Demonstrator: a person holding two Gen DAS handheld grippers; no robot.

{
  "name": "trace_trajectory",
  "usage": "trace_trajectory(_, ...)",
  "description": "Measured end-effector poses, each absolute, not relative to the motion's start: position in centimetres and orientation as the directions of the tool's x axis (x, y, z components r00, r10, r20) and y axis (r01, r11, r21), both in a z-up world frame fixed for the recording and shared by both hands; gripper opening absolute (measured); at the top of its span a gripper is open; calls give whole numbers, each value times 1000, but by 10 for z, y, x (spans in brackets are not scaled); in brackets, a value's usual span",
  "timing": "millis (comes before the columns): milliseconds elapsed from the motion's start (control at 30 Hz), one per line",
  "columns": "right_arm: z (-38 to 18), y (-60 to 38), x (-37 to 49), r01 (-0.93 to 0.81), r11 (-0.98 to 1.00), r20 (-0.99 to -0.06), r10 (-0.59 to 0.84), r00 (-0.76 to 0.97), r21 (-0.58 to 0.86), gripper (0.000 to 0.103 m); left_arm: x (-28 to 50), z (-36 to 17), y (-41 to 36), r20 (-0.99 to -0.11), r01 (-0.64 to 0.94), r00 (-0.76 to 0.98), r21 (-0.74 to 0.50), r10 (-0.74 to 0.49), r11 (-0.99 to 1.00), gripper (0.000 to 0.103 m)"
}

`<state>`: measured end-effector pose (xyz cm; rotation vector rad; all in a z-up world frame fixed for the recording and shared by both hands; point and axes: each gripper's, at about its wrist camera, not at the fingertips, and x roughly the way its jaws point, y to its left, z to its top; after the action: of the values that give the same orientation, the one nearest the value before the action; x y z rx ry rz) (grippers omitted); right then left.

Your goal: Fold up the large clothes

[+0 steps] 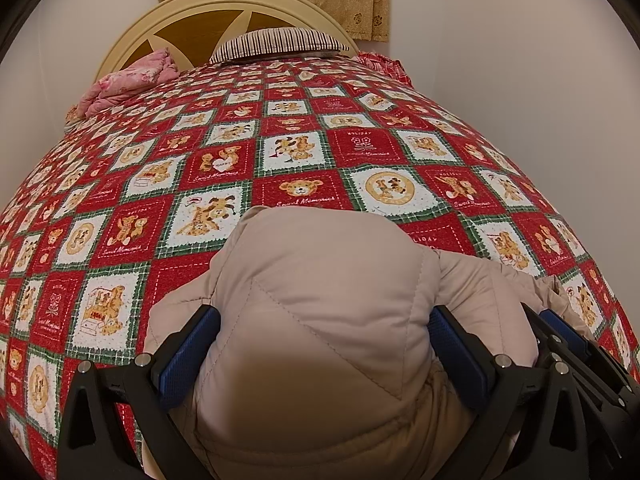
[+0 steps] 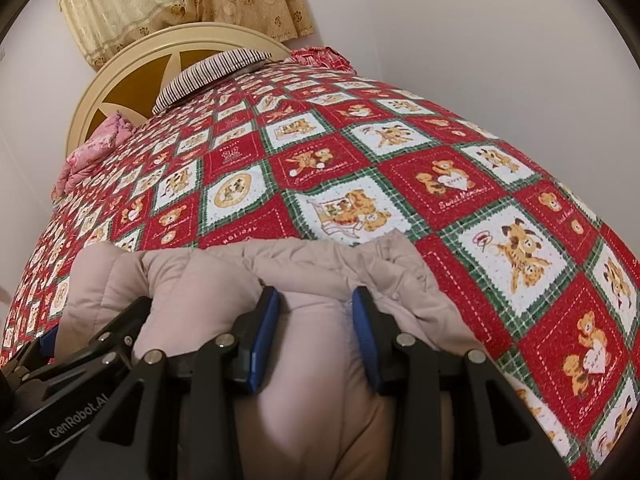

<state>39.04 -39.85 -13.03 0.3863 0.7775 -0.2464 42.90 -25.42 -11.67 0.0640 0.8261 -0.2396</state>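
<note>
Puffy beige jacket (image 1: 320,320) sits bunched at the near edge of the bed (image 1: 120,208), a thick fold clamped in each hand-held gripper: left hand-held gripper (image 1: 324,344) pinches a wide wad, right hand-held gripper (image 2: 316,336) a narrower one just beside it. Side-by-side grips likely keep the bulk even for the fold. Beyond: teddy-bear quilt (image 2: 360,184), striped pillow (image 1: 276,42), headboard (image 1: 192,20).

You are getting warm, even, fairly bright indoor light with soft shadows. The fisheye is bowing the bedspread (image 1: 320,128) and darkening the corners at 10 and 2 o'clock; the jacket (image 1: 320,380) at 6 o'clock is blurring.
</note>
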Motion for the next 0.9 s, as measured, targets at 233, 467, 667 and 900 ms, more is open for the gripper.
trace_trajectory(233, -132, -400, 389, 349, 899, -718, -59, 694, 264, 41, 429, -108, -243, -765, 303, 588, -96, -265, 948, 102)
trace_trajectory(467, -129, -406, 386, 334, 892, -710, -20, 704, 306, 44, 371, -87, -168, -705, 377, 603, -161, -373, 912, 102)
trace_trajectory(667, -87, -402, 357, 153, 933, -669, 113, 735, 325, 103, 348, -124, -118, -676, 372, 488, -412, -553, 832, 102)
trace_trajectory(900, -88, -468, 315, 123, 941, -712, 149, 686, 316, 103, 341, -133, -141, -612, 435, 431, -503, -663, 747, 102)
